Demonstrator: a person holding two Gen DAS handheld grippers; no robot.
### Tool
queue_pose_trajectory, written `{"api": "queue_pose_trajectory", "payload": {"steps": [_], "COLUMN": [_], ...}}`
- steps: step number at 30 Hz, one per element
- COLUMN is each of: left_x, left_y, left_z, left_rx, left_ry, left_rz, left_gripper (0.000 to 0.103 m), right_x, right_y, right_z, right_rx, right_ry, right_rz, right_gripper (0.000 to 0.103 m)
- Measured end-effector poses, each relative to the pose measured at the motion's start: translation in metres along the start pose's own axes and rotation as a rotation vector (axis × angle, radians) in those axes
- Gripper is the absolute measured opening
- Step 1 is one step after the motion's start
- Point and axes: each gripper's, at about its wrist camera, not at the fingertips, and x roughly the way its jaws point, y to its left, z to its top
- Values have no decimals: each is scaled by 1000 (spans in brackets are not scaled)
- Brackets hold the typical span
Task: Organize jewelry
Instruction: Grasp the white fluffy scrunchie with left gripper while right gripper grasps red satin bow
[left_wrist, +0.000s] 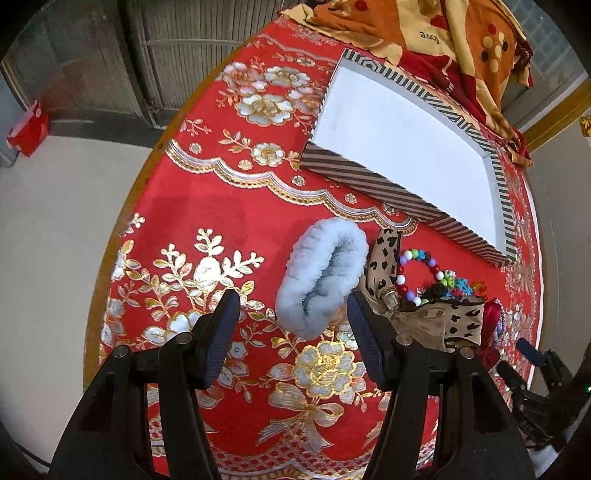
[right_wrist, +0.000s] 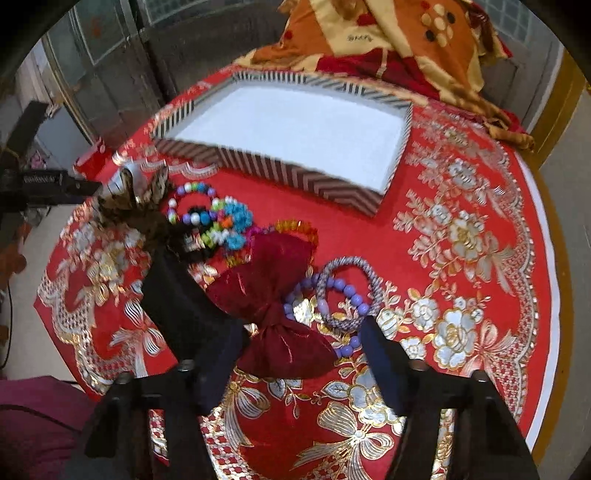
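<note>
A striped tray (left_wrist: 369, 181) with a white floor stands at the back of the red table; it also shows in the right wrist view (right_wrist: 280, 162). In the left wrist view my left gripper (left_wrist: 291, 314) is open, just in front of a fluffy pale-blue scrunchie (left_wrist: 321, 277). A leopard-print bow (left_wrist: 388, 266) and a colourful bead bracelet (left_wrist: 424, 273) lie to its right. In the right wrist view my right gripper (right_wrist: 303, 332) is open around a dark red bow (right_wrist: 273, 295). Purple bead bracelets (right_wrist: 347, 291) and a pile of coloured bracelets (right_wrist: 218, 221) lie beyond.
An orange and red patterned cloth (right_wrist: 406, 40) is heaped behind the tray. The red embroidered tablecloth (left_wrist: 207, 221) covers the round table, whose edge drops to the floor at the left. A red box (left_wrist: 27, 129) sits on the floor.
</note>
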Motion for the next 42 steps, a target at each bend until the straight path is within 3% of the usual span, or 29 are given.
{"api": "queue_pose_trajectory", "payload": {"steps": [20, 30, 42], "left_x": [-2, 15, 40], "left_y": [-10, -9, -13], "left_z": [4, 0, 6], "left_rx": [30, 92, 144], "left_ry": [-16, 59, 100], "left_rz": [41, 1, 66], "left_gripper": [60, 60, 60], "right_x": [-3, 11, 23], "right_y": [2, 0, 1], "right_z": [12, 7, 4], "right_rx": [-8, 4, -6], "right_ry": [2, 38, 60], "right_rz": [31, 43, 54], "right_gripper": [60, 60, 60]}}
